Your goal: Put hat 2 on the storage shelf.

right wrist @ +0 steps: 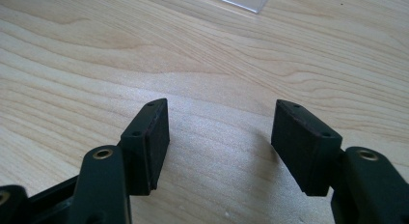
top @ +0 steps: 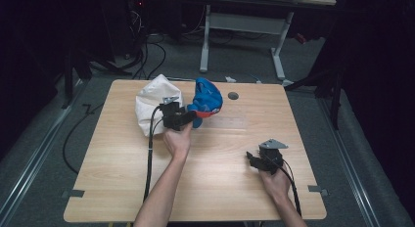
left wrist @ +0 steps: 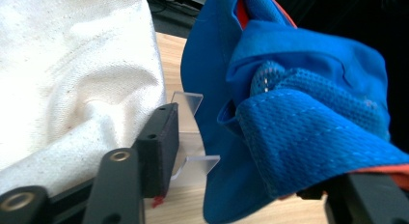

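At the far left of the wooden table (top: pixel 122 188), the left gripper (top: pixel 188 116) is reaching toward a blue cloth (top: pixel 206 97), and the person's left hand (top: pixel 177 139) is wrapped around its body from below. From the left gripper view the jaws stand well apart: the left pad is bare and plainly visible, while the blue cloth (left wrist: pixel 299 113) drapes over the right jaw and hides its pad. Whether the cloth is actually pinched I cannot tell; it hangs on and between the jaws, but the gap is wide. The fabric is partly mesh with pale stitching, and there's an orange-red trim along its edge. Between the jaws, on the tabletop, sits a small clear plastic piece (left wrist: pixel 190 137), bent like a stand.

Just to the left of the gripper a white cloth bag (top: pixel 151 107) bulges up, its coarse weave close beside the left jaw in the left gripper view (left wrist: pixel 72 79). Bag and blue cloth sit side by side at the far edge of the table, with the gripper's black cable (top: pixel 149 158) trailing back toward the near edge.

Over on the near right, the right gripper (top: pixel 255 159) rests low above the wood in the right hand (top: pixel 276 183), well apart from the cloths. Its jaws are spread wide with only bare wood grain between them, nothing held. A round hole (top: pixel 233 96) marks the table beyond the blue cloth.
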